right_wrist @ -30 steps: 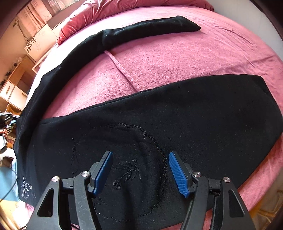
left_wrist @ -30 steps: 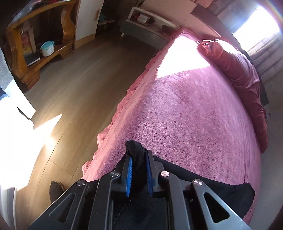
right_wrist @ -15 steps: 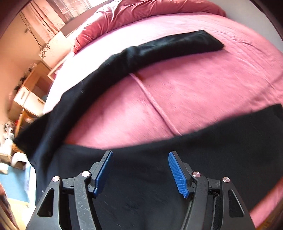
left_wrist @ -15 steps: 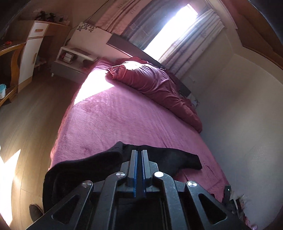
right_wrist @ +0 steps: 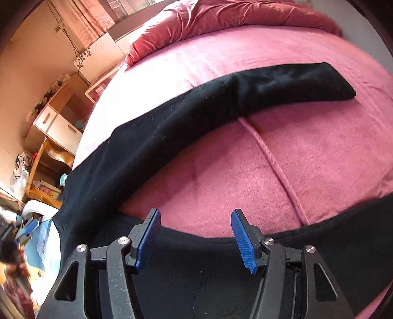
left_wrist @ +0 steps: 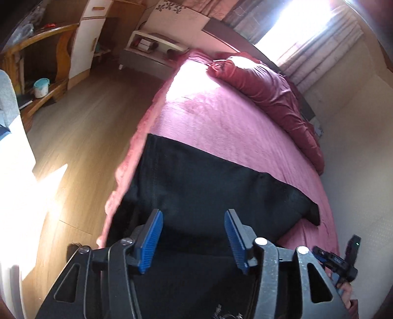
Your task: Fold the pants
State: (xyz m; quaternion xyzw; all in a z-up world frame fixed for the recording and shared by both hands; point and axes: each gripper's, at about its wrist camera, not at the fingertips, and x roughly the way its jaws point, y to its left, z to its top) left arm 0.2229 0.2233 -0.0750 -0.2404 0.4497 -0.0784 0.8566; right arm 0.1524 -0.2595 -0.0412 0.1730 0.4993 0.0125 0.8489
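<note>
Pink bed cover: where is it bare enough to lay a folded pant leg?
Bare: the wedge of pink bed cover between the two legs of the black pants, crossed by a raised seam, and the stretch up to the red duvet. Crowded: the near edge, covered by pants.

No readable text, label, brand, number or sign anywhere in either view; only a leaf-like floral pattern on the pale headboard panel (left_wrist: 172,6), and faint stitched marks on the black pants (right_wrist: 172,117), neither legible as writing
</note>
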